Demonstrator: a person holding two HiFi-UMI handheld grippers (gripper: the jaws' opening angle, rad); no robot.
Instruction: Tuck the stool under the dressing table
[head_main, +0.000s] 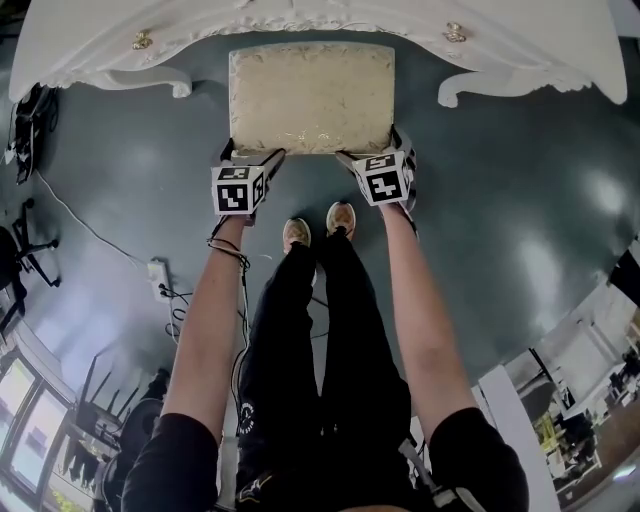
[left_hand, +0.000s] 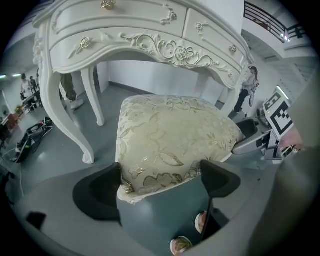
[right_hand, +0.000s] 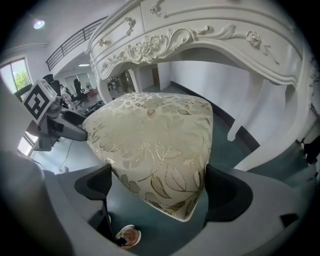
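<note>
Head view — stool (head_main: 312, 95) sits on the grey floor in the kneehole of the white dressing table (head_main: 100, 40), centred between its two front legs. Its far edge is about level with the table's front apron, and nearly the whole seat is out on the person's side. So I judge the tuck barely started; this is the grip-and-push step.

Left gripper (left_hand: 160, 172): jaws closed on the near-left corner of the brocade cushion, both pads against the fabric. Right gripper (right_hand: 157, 187): jaws clamped on the near-right corner, same way (the gap at its inner pad looks marginal, so I'd call the hold light).

Next move, as I read it: push both corners forward evenly so the stool slides straight in. Uneven force would yaw it toward a curved leg. The grip is on soft cushion, not frame, so expect some squish before the legs move.

Writing: none readable. Black-and-white square markers on each gripper's cube — patterns, no text. Small white logo on the person's trousers, too small to read. No brand visible on stool or dressing table.
</note>
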